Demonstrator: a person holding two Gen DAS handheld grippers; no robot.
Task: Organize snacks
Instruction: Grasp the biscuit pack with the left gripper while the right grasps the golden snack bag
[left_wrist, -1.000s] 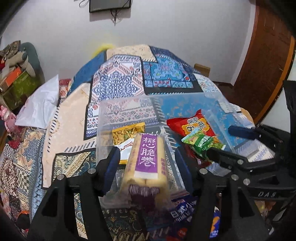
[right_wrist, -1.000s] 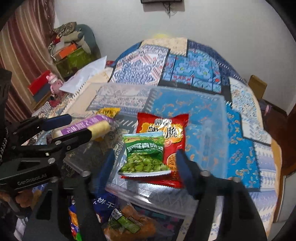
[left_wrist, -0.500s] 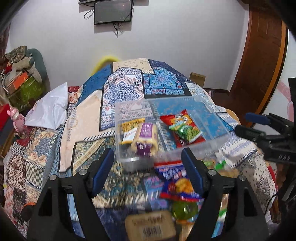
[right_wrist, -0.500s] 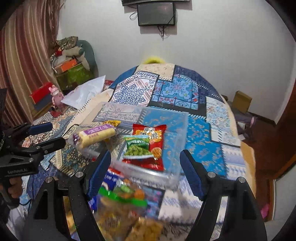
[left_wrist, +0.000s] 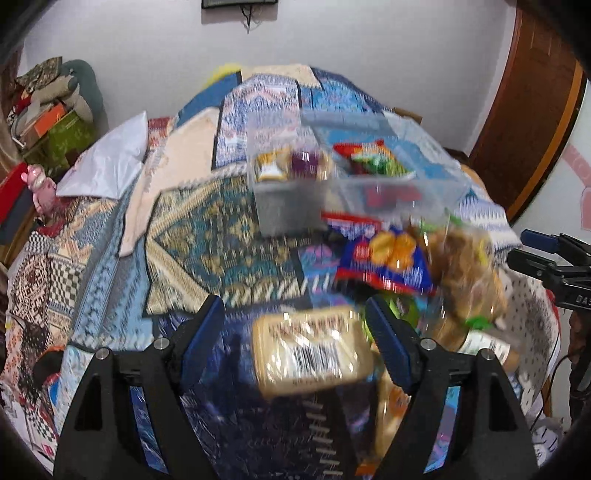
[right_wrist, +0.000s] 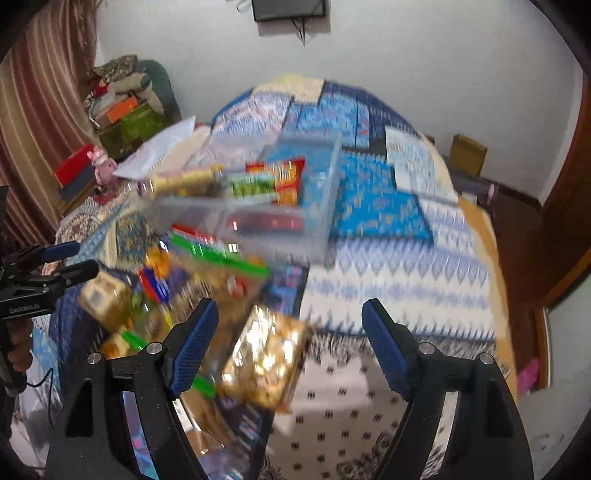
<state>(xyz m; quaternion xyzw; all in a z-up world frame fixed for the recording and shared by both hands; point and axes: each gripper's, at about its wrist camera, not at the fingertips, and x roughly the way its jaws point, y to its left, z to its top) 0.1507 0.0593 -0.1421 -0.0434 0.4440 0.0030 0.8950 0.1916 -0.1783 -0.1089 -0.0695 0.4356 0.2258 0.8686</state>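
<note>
A clear plastic box (left_wrist: 436, 192) (right_wrist: 317, 218) sits on the patterned bedspread and holds a purple-labelled roll pack (left_wrist: 308, 162), a yellow pack (left_wrist: 267, 166), a red chip bag (right_wrist: 286, 175) and a green pea bag (right_wrist: 251, 188). Loose snacks lie in front of it: a tan pack with a barcode (left_wrist: 314, 350), a blue pack (left_wrist: 384, 262), a golden bag (right_wrist: 266, 365). My left gripper (left_wrist: 295, 343) is open and empty around the tan pack. My right gripper (right_wrist: 288, 343) is open and empty above the golden bag. Both views are motion-blurred.
A white pillow (left_wrist: 107, 158) lies at the left of the bed. Boxes and clutter (right_wrist: 122, 110) stack by the left wall. A wooden door (left_wrist: 528, 107) stands at the right. A small cardboard box (right_wrist: 467, 151) sits on the floor beyond the bed.
Both grippers have pulled back from the clear box toward the near end of the bed. The purple roll pack and the green pea bag now lie in the box, released.
</note>
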